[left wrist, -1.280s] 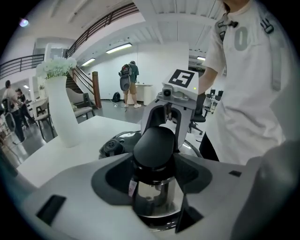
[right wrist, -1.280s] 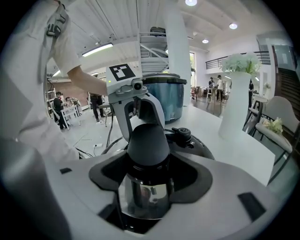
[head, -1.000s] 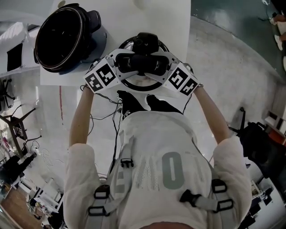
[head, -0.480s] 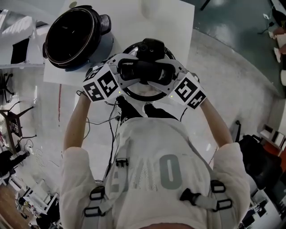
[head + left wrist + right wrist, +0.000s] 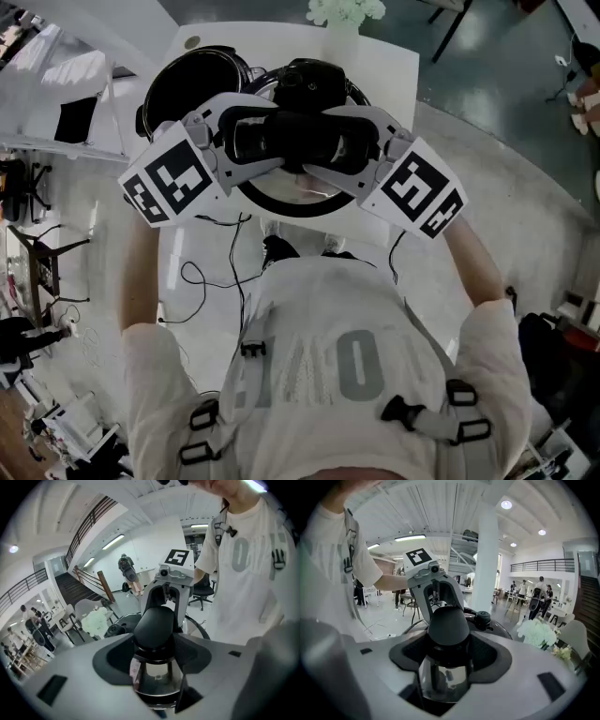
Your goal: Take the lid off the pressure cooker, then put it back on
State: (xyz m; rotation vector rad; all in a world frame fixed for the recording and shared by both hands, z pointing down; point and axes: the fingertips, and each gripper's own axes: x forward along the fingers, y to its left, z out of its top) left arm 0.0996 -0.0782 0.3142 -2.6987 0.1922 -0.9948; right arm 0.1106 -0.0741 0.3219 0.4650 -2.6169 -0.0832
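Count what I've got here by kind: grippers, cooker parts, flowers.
Grippers: 2, left gripper and right gripper, both clamped on the lid's handle
Lid: 1, held up off the cooker
Cooker pot: 1, open, on the table
Flower bunch: 1, at the table's far edge
Total: 5

White table (image 5: pixel 389 70), white flowers (image 5: pixel 345 11), floor cables (image 5: pixel 194 277)

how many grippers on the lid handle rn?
2. The left gripper grips the left end of the handle, the right gripper the right end; the lid is off the cooker.
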